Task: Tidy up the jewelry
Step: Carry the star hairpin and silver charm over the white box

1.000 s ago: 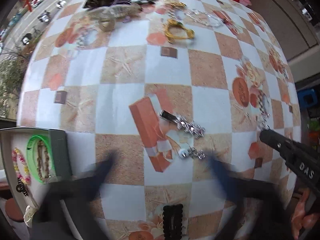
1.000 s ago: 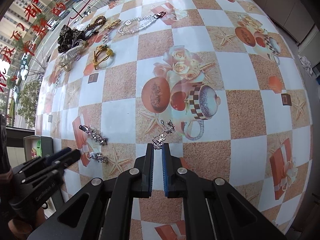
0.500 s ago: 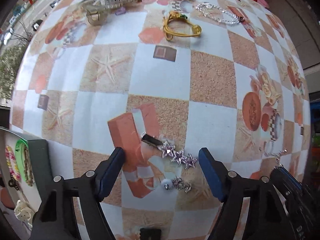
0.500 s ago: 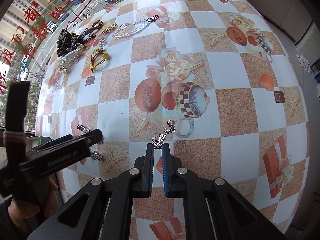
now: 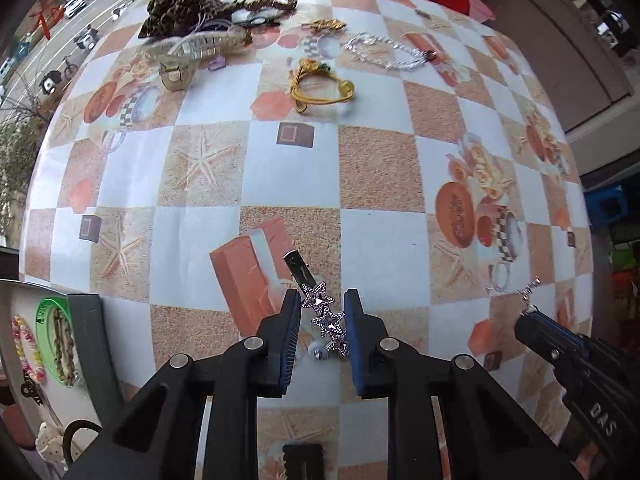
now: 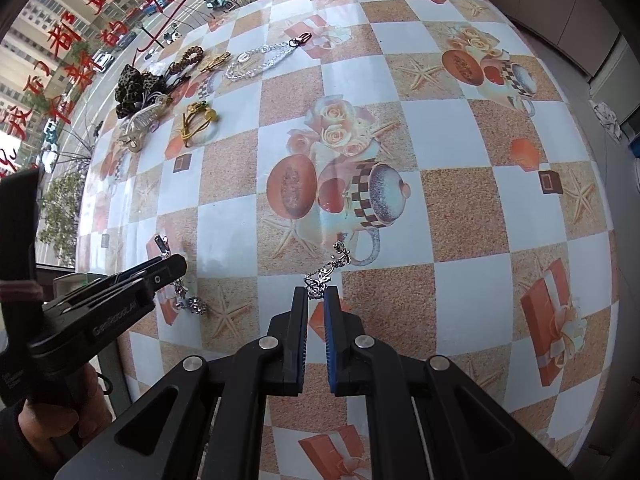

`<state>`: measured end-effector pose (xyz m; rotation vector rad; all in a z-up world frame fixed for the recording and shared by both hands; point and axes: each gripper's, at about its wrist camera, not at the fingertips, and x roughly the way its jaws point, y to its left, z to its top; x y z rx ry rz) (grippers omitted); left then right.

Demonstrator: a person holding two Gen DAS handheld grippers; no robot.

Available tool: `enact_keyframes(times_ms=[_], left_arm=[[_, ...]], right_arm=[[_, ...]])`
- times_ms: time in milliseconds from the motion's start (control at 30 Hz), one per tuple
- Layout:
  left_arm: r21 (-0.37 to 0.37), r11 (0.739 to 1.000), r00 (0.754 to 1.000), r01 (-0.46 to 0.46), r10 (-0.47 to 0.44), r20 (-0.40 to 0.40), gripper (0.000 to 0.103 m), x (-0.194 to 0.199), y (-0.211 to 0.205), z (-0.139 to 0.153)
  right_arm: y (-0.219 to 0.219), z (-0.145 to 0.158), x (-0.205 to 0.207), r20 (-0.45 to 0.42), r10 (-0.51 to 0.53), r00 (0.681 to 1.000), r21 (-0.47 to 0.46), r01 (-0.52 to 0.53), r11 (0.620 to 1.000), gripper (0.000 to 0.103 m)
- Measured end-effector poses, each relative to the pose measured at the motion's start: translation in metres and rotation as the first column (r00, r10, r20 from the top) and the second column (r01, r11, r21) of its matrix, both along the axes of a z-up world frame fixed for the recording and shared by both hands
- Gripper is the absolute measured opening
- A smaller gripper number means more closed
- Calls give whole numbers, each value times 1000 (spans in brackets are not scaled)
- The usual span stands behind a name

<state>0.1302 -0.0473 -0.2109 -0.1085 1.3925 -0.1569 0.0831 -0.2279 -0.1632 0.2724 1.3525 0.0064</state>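
checkered tablecloth [image 5: 376, 168] — star hair clip [image 5: 320, 312] lies diagonally, clasp pointing away-left.

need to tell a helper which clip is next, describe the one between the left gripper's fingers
On the checkered tablecloth, find the printed orange gift box near the grey tray. The star hair clip lies beside it, between the left gripper fingers: three sparkly stars, unlike the pearl earring just below.

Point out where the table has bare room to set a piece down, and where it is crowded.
Bare: the wide middle of the table, between the yellow cord bracelet and the star hair clip; also its right side. Crowded: the far left corner, around the leopard scrunchie and clear claw clip.
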Motion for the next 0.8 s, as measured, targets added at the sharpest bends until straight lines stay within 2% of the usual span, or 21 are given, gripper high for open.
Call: enact_keyframes(times_ms=[333, 500, 800], left_arm=[[-7, 999, 997, 31, -31, 64, 26, -31, 41, 47], [10, 999, 996, 31, -32, 85, 26, -50, 60, 60], [21, 1000, 995, -21, 19, 96, 26, -81, 105, 74]], right_arm=[[30, 28, -7, 32, 50, 998, 45, -51, 998, 8], [53, 41, -12, 41, 90, 995, 55, -93, 994, 8], [110, 55, -19, 42, 200, 979, 56, -202, 978, 8]])
